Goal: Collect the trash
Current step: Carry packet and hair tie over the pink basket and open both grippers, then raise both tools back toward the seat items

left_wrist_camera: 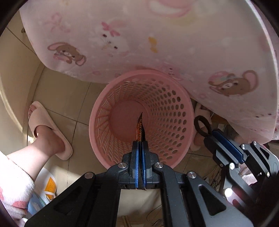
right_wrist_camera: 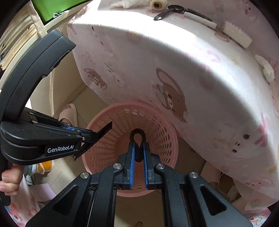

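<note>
A pink perforated waste basket stands on the floor beside a table draped in a pink bunny-print cloth. My left gripper is shut on a black coffee sachet, which hangs over the basket's mouth. Beside it at the right, my right gripper holds a black hair tie. In the right wrist view the right gripper is shut on that black hair tie, a loop pinched above the basket. The left gripper with the sachet reaches in from the left.
A person's foot in a pink slipper stands left of the basket on the tiled floor. On the tabletop lie a black-handled tool, a white brush and crumpled tissue. A hand grips the left handle.
</note>
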Motion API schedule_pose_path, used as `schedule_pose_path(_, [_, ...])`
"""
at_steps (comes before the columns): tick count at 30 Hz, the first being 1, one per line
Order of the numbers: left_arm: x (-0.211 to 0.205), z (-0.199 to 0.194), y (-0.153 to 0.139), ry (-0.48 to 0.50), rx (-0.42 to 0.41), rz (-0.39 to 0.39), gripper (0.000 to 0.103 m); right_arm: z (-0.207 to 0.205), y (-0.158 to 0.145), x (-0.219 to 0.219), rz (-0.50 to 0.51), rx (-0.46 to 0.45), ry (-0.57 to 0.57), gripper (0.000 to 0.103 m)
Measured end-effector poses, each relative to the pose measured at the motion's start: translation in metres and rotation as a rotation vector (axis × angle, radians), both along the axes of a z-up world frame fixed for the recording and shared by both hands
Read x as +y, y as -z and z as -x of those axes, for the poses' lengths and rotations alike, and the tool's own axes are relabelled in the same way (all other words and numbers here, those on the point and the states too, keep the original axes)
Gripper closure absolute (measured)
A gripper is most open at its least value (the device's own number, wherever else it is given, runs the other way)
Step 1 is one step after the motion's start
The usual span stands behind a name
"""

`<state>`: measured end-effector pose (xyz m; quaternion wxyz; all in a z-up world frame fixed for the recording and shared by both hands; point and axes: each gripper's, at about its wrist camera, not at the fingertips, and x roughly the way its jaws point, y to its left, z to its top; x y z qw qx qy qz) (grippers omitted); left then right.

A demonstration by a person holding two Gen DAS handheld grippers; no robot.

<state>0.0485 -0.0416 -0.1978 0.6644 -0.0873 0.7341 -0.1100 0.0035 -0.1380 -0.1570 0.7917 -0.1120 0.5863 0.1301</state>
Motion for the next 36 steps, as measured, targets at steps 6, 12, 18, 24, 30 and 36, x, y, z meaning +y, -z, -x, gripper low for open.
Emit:
schedule_pose_path(6, [0.000, -0.002, 0.010, -0.006, 0.022, -0.036, 0.099, -0.004, 0.016, 0.005, 0.038, 0.030, -0.010, 0.095])
schedule_pose_path(12, [0.008, -0.004, 0.014, -0.013, 0.012, -0.065, 0.078, -0.001, 0.021, 0.007, 0.055, 0.020, -0.006, 0.065])
schedule_pose_path(18, [0.017, -0.007, 0.001, -0.044, -0.040, -0.093, 0.053, -0.004, 0.011, -0.003, 0.028, 0.003, 0.035, 0.054])
schedule_pose_path(24, [0.018, -0.009, -0.039, -0.040, -0.206, -0.146, 0.041, -0.004, -0.015, -0.008, -0.019, -0.047, 0.054, 0.049])
schedule_pose_path(30, [0.030, -0.002, -0.102, -0.062, -0.494, -0.184, 0.024, 0.014, -0.066, -0.019, -0.077, -0.202, 0.069, 0.047])
schedule_pose_path(36, [0.032, 0.012, -0.148, -0.073, -0.751, -0.195, 0.014, 0.030, -0.114, -0.036, -0.096, -0.382, 0.140, 0.053])
